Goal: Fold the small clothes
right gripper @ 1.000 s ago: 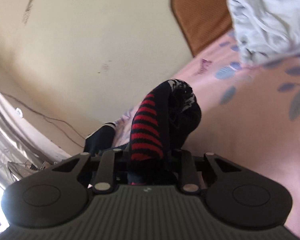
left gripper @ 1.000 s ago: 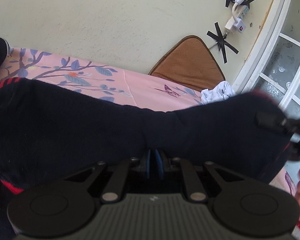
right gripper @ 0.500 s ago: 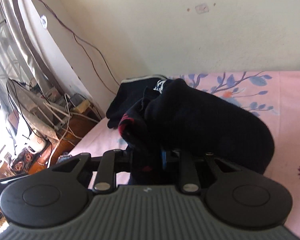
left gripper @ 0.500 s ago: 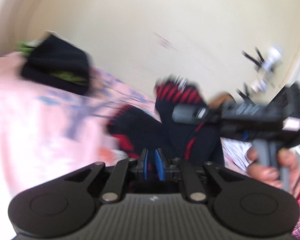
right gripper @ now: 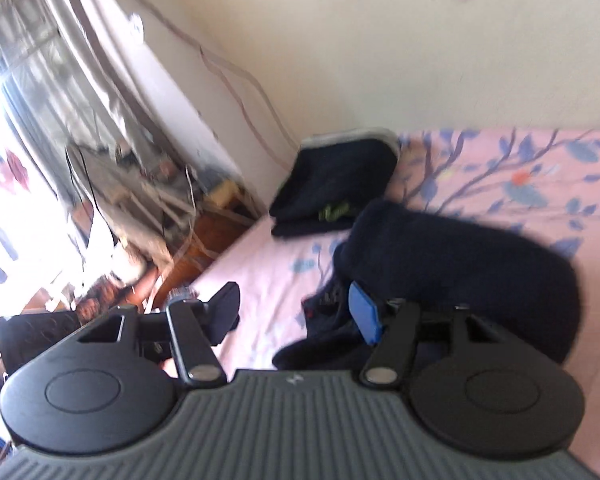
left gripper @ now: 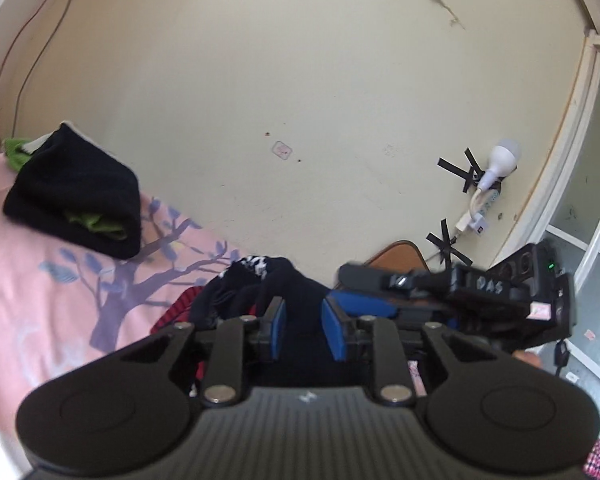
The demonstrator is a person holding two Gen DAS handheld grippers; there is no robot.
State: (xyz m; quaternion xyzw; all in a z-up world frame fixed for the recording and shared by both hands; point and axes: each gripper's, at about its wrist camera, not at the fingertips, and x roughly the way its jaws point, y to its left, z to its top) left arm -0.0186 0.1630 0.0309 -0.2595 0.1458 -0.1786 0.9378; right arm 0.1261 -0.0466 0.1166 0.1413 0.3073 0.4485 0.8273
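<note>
A dark navy garment with red stripes [left gripper: 260, 288] lies bunched on the pink floral bedsheet [left gripper: 40, 280]. It also shows in the right wrist view [right gripper: 460, 264] as a dark rolled mass. My left gripper [left gripper: 302, 330] is open, its blue pads apart with dark cloth between them but not pinched. My right gripper [right gripper: 296, 312] is open wide over the sheet, just left of the garment. The right gripper's body [left gripper: 460, 292] shows at the right of the left wrist view.
A folded black and green garment [left gripper: 72, 200] lies at the bed's far left corner by the wall, also in the right wrist view [right gripper: 336, 192]. A brown cushion [left gripper: 400, 252] leans on the wall. A cluttered floor and curtained window [right gripper: 40, 140] lie beyond the bed's left edge.
Both grippers held the navy garment stretched a second ago. They have since brought it together, set it down bunched on the sheet and opened.
</note>
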